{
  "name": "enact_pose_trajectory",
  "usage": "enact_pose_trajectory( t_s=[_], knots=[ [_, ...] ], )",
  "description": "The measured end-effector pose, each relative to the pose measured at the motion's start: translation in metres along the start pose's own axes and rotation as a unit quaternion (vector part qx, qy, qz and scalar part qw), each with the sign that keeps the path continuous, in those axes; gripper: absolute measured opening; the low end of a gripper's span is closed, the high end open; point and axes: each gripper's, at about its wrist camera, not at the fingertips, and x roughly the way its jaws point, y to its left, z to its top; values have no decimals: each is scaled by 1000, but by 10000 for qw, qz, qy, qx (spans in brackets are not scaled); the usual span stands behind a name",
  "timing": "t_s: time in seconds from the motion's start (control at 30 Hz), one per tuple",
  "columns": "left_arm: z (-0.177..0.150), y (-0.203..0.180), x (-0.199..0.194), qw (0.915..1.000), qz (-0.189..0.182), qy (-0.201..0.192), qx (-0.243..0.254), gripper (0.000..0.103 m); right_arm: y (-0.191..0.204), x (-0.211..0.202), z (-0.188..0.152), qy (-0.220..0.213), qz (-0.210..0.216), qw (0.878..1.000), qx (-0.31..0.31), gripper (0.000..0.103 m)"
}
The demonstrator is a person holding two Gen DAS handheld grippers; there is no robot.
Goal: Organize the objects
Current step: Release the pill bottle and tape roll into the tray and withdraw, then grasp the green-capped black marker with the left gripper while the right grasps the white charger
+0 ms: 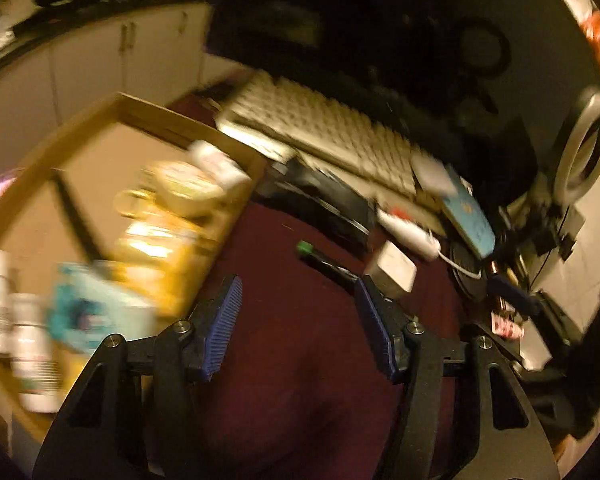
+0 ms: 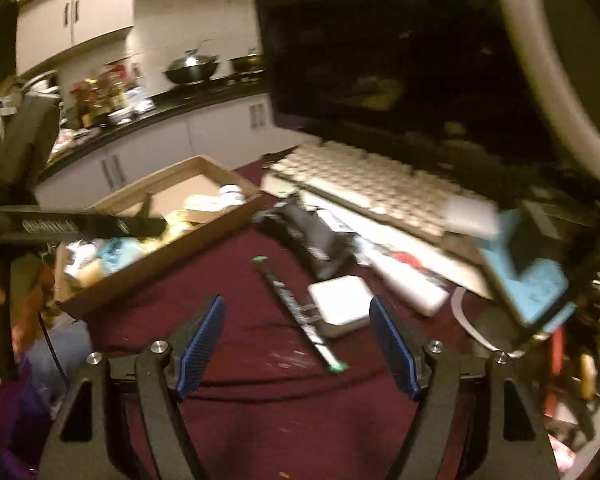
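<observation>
Jaws of the right gripper [image 2: 298, 346] are seen spread wide and empty above the maroon cloth [image 2: 236, 312]; those of the left gripper [image 1: 298, 322] stand partly open, nothing between them. A step between pickups is judged to be in hand. Just ahead lies a black pen with green ends [image 2: 300, 314], touching a white square adapter [image 2: 342, 304]; the next move would call for a narrow, aligned grasp on the pen alone. Beyond, to the left, the wooden tray [image 2: 112, 200] already holds blurred packets and jars. Farther off, a keyboard [image 2: 364, 184] and dark monitor [image 2: 380, 48] crowd the cloth's far edge.
</observation>
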Motion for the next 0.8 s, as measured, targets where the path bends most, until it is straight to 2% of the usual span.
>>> enact_pose_trajectory(
  t_s=[0.13, 0.27, 0.37, 0.47, 0.6, 0.73, 0.8],
  knots=[
    [2, -7, 49, 9985, 330, 381, -230, 49, -10, -7, -1, -122, -47, 9998, 176, 75],
    [8, -8, 62, 9974, 504, 200, -476, 48, -12, -4, -3, -147, -113, 9996, 232, 75],
    [15, -12, 72, 9970, 525, 225, -523, 48, -17, 2, -8, -55, -130, 9992, 377, 75],
    [14, -18, 86, 9958, 715, 396, -401, 48, -23, 7, -13, 27, -186, 9985, 512, 75],
    [13, -30, 93, 9951, 909, 355, -142, 48, -27, 8, -16, 84, -203, 9976, 660, 75],
    [9, -40, 96, 9913, 1162, 318, 527, 29, -29, 5, -19, 105, -255, 9970, 720, 75],
    [9, -37, 95, 9908, 1065, 407, 731, 26, -28, 4, -19, 111, -266, 9969, 726, 75]
  ],
)
